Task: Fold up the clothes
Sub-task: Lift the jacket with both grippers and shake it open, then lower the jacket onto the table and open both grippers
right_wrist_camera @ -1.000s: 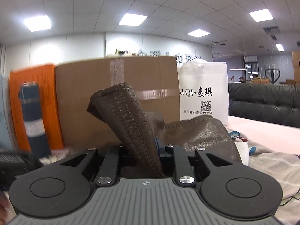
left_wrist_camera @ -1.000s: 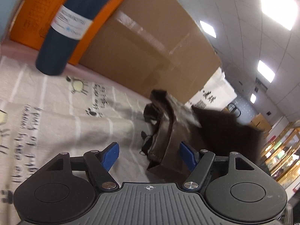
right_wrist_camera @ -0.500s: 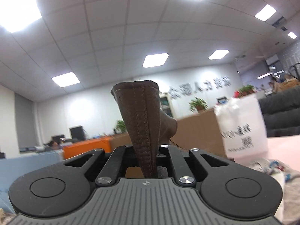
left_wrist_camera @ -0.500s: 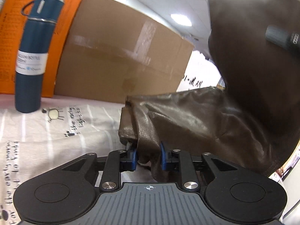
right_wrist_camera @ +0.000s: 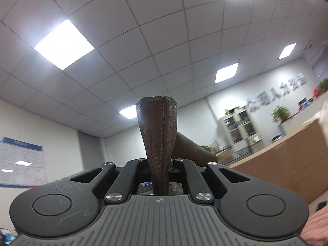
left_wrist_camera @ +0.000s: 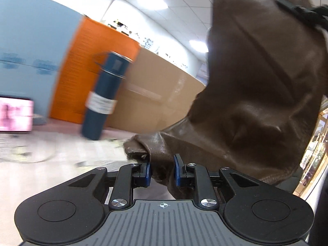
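Left gripper (left_wrist_camera: 162, 169): blue-padded fingers (left_wrist_camera: 178, 170) clenched on a gathered fold of the brown leather garment (left_wrist_camera: 256, 102). The garment rises from this grip up and to the right, filling the right side of the left wrist view; a rolled hem end (left_wrist_camera: 137, 144) pokes out left of the pads, clear of the surface. A dark strap or cord (left_wrist_camera: 301, 15) crosses the garment's upper right; what it is cannot be told.

Right gripper (right_wrist_camera: 161, 179): fingers closed tight on a stitched seam strip of the same brown leather garment (right_wrist_camera: 157, 135), which stands upright out of the grip with its cut end uppermost, and a further fold trails off behind to the right.

Surface: a table (left_wrist_camera: 41, 176) under a pale printed cloth, blurred by motion. Toward its far edge stands a dark blue flask (left_wrist_camera: 104, 98) with a white label, upright, contents not visible. Behind it, an orange panel (left_wrist_camera: 88, 75) and a large brown cardboard box (left_wrist_camera: 155, 102), closed. At the table's left edge, a lit screen (left_wrist_camera: 15, 115) showing pink.

Room: blue wall (left_wrist_camera: 30, 47) at left; tiled ceiling (right_wrist_camera: 143, 30) with rectangular light panels; a white wall bearing raised characters (right_wrist_camera: 276, 94); a shelving cabinet (right_wrist_camera: 237, 127); potted plants (right_wrist_camera: 280, 112); a wall notice board (right_wrist_camera: 20, 164).
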`<move>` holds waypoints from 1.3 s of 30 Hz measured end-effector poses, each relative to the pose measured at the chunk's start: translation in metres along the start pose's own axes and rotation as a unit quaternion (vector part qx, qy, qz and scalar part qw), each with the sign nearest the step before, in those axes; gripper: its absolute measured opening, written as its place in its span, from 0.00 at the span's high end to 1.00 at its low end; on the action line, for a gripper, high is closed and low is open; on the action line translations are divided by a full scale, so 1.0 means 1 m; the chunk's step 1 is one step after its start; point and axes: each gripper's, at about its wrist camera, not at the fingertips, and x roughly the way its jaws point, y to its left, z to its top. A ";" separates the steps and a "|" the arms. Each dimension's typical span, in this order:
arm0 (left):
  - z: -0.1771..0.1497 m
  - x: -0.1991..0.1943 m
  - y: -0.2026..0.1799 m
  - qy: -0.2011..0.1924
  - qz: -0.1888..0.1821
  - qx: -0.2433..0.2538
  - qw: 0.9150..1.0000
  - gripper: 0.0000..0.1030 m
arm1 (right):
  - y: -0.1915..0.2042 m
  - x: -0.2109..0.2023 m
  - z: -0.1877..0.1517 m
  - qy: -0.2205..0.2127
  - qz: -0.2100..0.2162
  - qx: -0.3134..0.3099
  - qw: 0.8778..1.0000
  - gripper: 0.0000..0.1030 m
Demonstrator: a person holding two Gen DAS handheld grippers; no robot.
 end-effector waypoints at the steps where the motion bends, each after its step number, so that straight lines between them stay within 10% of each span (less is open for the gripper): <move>1: 0.000 -0.019 0.009 -0.009 0.010 -0.007 1.000 0.81 | 0.010 0.006 -0.006 0.007 0.015 0.015 1.000 0.95; 8: 0.013 -0.142 0.054 -0.086 0.112 -0.003 0.990 0.82 | 0.084 0.039 -0.042 0.030 0.094 0.085 0.991 0.96; 14: 0.025 -0.224 0.058 -0.127 0.210 0.070 0.967 0.82 | 0.098 0.033 -0.056 0.041 0.074 0.131 0.988 0.96; 21: -0.010 -0.239 0.059 -0.026 0.218 0.110 0.969 0.81 | 0.038 0.010 -0.100 0.163 -0.047 0.104 0.980 0.96; 30: -0.046 -0.205 0.063 0.090 0.208 0.122 0.966 0.78 | -0.054 -0.023 -0.146 0.293 -0.171 0.023 0.940 0.91; 32: -0.052 -0.203 0.059 0.101 0.218 0.130 0.962 0.75 | -0.065 -0.028 -0.153 0.311 -0.176 0.001 0.934 0.85; 34: -0.054 -0.206 0.058 0.105 0.226 0.134 0.959 0.64 | -0.071 -0.033 -0.148 0.317 -0.192 -0.019 0.929 0.56; 36: -0.050 -0.209 0.060 0.104 0.238 0.132 0.957 0.36 | -0.078 -0.039 -0.143 0.322 -0.209 -0.039 0.923 0.30; 39: -0.035 -0.215 0.065 0.099 0.279 0.151 0.943 0.27 | -0.088 -0.047 -0.136 0.330 -0.233 -0.069 0.912 0.22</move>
